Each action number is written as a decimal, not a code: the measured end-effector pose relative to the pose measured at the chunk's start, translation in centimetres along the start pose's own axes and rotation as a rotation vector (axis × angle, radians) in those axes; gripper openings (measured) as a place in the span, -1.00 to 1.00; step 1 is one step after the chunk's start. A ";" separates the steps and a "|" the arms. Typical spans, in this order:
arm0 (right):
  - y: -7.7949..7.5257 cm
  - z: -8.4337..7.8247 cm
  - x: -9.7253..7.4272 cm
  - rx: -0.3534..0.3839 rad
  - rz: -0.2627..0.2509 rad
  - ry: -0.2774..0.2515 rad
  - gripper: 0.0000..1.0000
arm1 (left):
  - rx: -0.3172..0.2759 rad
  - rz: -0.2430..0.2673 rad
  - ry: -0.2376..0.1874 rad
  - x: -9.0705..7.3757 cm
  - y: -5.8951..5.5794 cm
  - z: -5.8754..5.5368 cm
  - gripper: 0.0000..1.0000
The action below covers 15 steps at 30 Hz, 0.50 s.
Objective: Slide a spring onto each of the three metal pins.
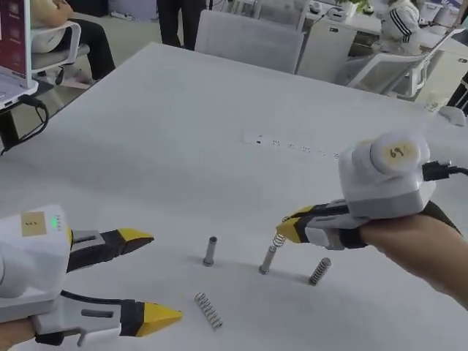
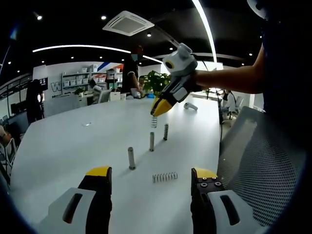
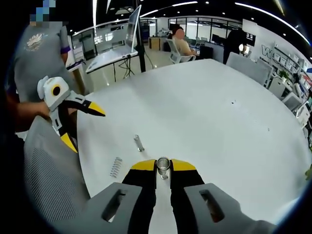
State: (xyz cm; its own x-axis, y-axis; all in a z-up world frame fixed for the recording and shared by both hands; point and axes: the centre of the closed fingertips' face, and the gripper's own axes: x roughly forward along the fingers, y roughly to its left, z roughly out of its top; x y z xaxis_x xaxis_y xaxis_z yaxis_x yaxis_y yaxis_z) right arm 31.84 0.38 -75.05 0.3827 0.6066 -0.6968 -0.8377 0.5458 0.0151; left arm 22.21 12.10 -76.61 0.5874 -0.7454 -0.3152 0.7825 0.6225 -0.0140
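Observation:
Three metal pins stand on the white table [image 1: 168, 131]. The left pin [image 1: 210, 251] [image 2: 131, 158] [image 3: 138, 142] is bare. The right pin wears a spring [image 1: 319, 271] [image 2: 165, 131]. My right gripper [image 1: 287, 228] [image 3: 163, 168] is shut on another spring [image 1: 278, 239] [image 2: 154, 121] [image 3: 163, 164], held upright just over the top of the middle pin [image 1: 268, 259] [image 2: 151, 141]. A third spring [image 1: 208, 310] [image 2: 165, 177] [image 3: 116, 167] lies flat near the front. My left gripper [image 1: 153, 276] [image 2: 151, 173] stands open to the left of it, holding nothing.
A white power strip [image 1: 292, 144] is set in the table behind the pins. Grey chairs [image 1: 248, 36] stand at the far edge and a laptop [image 1: 14, 51] sits at the far left. People sit and stand beyond the table.

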 end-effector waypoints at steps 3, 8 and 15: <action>0.0 -0.2 0.3 0.002 -0.001 0.002 -0.86 | 0.001 -0.002 0.001 0.1 0.0 0.0 0.23; -0.3 -0.6 0.6 0.008 -0.001 0.002 -0.86 | -0.001 -0.003 0.002 0.2 0.0 0.0 0.21; -0.6 -0.7 1.0 0.018 0.006 0.003 -0.86 | -0.002 -0.003 0.004 0.3 0.0 -0.1 0.19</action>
State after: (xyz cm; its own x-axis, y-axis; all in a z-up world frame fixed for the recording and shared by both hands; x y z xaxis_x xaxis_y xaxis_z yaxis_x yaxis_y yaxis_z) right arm 32.40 0.22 -76.25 0.3764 0.6080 -0.6990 -0.8329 0.5525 0.0321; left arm 22.37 11.90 -76.81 0.5839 -0.7465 -0.3189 0.7840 0.6205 -0.0169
